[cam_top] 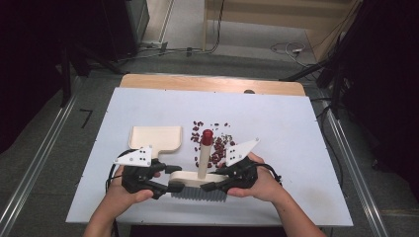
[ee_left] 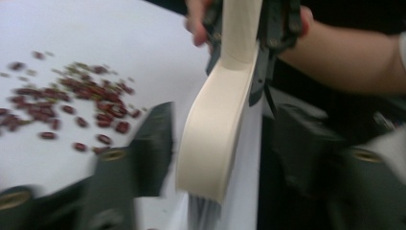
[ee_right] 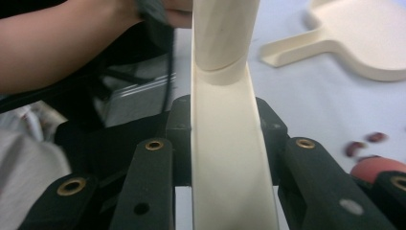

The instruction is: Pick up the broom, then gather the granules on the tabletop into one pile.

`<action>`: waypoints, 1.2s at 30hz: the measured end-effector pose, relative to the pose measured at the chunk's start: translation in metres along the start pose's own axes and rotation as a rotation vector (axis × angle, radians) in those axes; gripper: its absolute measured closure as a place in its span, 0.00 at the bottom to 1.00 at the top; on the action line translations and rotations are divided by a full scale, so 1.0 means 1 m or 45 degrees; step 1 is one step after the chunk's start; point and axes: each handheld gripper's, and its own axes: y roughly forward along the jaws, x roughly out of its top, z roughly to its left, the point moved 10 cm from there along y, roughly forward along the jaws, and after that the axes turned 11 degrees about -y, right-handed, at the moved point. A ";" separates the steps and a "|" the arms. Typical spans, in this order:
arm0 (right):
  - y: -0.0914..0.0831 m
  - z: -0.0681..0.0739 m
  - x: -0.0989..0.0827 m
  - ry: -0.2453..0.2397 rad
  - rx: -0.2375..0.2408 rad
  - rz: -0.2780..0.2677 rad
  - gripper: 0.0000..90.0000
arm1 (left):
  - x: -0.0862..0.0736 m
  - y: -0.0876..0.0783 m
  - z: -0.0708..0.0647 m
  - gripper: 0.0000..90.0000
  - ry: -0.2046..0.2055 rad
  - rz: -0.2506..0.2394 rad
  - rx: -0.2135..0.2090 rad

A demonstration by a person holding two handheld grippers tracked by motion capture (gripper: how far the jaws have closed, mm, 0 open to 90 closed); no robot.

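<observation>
Gripping brush firmly with right hand-held gripper, left hand-held gripper standing open around it, keeping bristles flat toward beans

A lab — metal floor rails, trailing floor cables, dark stands.

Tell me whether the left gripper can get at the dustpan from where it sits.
Probably yes. The left gripper stands open at the brush end, and the dustpan lies just beyond it on the white table, nothing between; the beans lie off to the side.

brush: 1 | dustpan: 1 | beans: many, uncounted
</observation>
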 end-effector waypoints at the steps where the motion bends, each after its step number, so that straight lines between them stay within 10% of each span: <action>1: -0.002 -0.005 -0.001 0.014 -0.035 -0.002 0.73 | 0.003 -0.003 0.003 0.26 -0.018 -0.040 0.016; 8: -0.014 -0.032 0.001 0.099 -0.261 -0.053 0.73 | 0.012 -0.020 0.024 0.00 -0.075 -0.176 0.158; 20: -0.052 -0.086 -0.019 0.321 -0.698 -0.079 0.73 | 0.011 -0.036 0.045 0.00 -0.062 -0.255 0.362; 36: -0.123 -0.152 -0.069 0.483 -1.230 -0.022 0.73 | 0.003 -0.048 0.062 0.00 -0.092 -0.263 0.488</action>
